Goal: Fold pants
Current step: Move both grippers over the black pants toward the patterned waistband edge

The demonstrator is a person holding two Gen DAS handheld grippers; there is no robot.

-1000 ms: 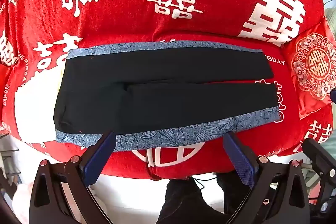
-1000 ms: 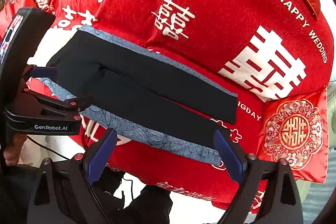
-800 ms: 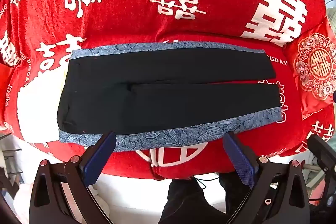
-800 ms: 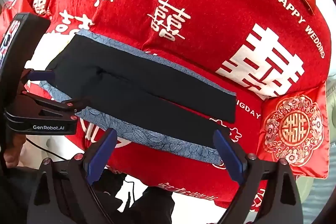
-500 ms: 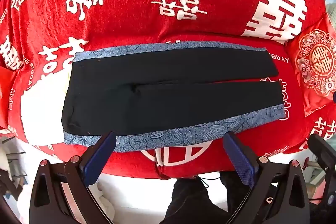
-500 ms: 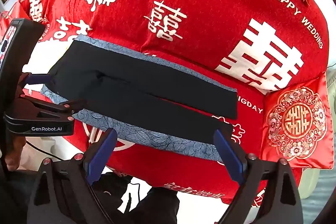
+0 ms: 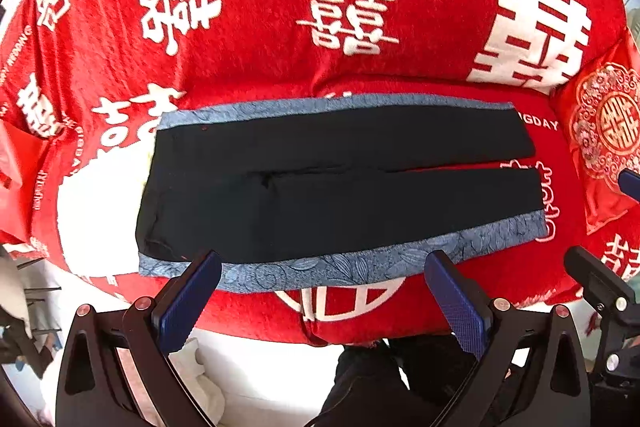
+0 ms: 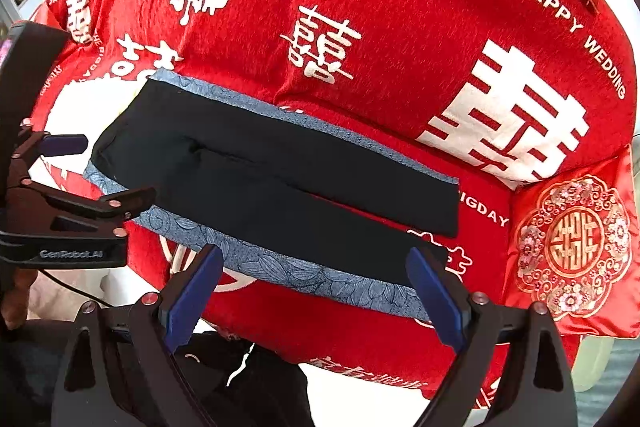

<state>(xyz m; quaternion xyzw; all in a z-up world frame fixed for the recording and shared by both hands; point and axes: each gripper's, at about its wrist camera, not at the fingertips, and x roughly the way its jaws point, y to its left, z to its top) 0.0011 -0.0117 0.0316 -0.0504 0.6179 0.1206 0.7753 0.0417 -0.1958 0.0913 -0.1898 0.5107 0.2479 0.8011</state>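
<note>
Black pants with blue patterned side stripes lie flat on the red bedspread, waist at the left and both legs stretched to the right. They also show in the right wrist view. My left gripper is open and empty, held just above the near blue stripe. My right gripper is open and empty, over the near leg's blue stripe toward the cuff end. The left gripper's body shows at the left of the right wrist view.
A red embroidered cushion lies at the right end of the bed, also in the left wrist view. The bedspread hangs over the near bed edge. The person's dark legs stand below it.
Both grippers have drifted slightly nearer the pants and lower. The pants have not moved. Both grippers stay open.
</note>
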